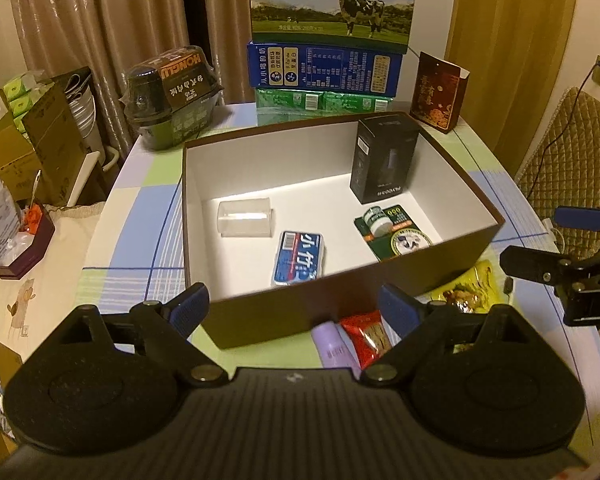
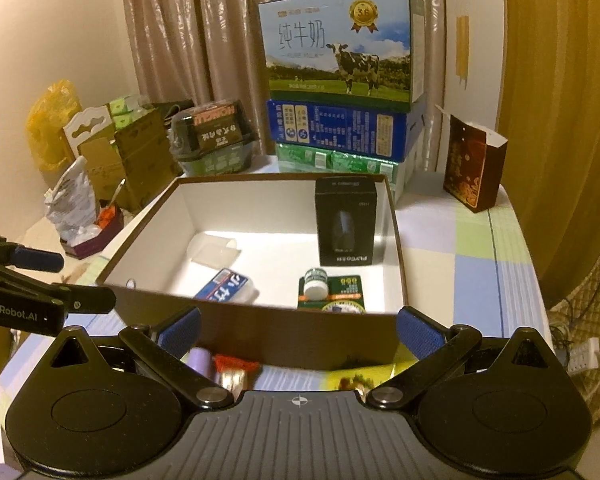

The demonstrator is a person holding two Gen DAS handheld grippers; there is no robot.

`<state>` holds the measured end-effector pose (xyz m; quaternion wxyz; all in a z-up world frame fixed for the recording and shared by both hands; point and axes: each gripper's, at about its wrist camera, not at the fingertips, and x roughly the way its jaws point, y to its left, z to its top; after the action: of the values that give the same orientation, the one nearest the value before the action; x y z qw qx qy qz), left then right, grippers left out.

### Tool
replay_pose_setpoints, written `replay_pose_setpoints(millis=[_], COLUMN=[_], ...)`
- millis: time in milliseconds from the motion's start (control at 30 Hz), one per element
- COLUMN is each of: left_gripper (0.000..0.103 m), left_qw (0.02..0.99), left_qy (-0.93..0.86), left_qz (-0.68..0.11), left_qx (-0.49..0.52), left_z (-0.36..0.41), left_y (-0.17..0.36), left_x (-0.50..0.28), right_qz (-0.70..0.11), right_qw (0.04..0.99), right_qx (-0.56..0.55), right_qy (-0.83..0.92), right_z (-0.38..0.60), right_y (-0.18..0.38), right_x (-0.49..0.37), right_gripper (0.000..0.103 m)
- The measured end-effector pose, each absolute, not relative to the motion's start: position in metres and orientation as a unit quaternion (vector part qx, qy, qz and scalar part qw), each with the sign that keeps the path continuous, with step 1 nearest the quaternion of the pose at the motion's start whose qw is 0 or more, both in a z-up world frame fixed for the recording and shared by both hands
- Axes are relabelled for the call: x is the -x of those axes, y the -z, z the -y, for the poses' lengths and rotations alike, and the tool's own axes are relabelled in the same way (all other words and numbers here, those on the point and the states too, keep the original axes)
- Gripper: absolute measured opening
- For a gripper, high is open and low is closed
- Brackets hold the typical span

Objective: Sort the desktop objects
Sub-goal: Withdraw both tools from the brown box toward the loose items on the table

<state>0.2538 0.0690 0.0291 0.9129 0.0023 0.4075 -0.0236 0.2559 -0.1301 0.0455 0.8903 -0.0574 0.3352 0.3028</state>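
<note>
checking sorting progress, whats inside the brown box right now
Inside the brown box: an upright black carton, a clear plastic cup on its side, a blue-and-white packet, and a small white jar on a green card. The near wall hides the front floor strip.

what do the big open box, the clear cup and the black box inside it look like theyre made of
The big open box looks like stiff cardboard: thin straight walls, matt brown outside, plain white inside. The clear cup, lying on its side, seems to be thin plastic, as the white floor shows through it; glass cannot be ruled out. The black box looks like printed card with a slight sheen and sharp folded edges.
</note>
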Motion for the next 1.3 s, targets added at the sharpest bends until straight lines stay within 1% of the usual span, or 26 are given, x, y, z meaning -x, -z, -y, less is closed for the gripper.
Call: replay_pose_setpoints(millis=[333, 733, 1300], left_gripper=[0.09, 0.09, 0.09], left_qw=[0.91, 0.894, 0.869], left_qy=[0.021, 0.022, 0.044], left_qz=[-0.413, -0.448, -0.493], left_qx=[-0.001, 0.0, -0.001], left_z=[-0.064, -0.05, -0.016], left_y=[-0.025, 0.001, 0.037], left_x=[-0.206, -0.161, -0.134], right_qz=[-0.353, -0.395, -0.464], right_qw=[0.88, 0.864, 0.846], right_qx=[0.063, 0.056, 0.044], right_qy=[-0.312, -0.306, -0.259], right_z=[0.148, 0.18, 0.224], right_y=[-0.036, -0.01, 0.033], right_x=[-0.214, -0.178, -0.152], right_gripper=[0.101, 0.101, 0.101])
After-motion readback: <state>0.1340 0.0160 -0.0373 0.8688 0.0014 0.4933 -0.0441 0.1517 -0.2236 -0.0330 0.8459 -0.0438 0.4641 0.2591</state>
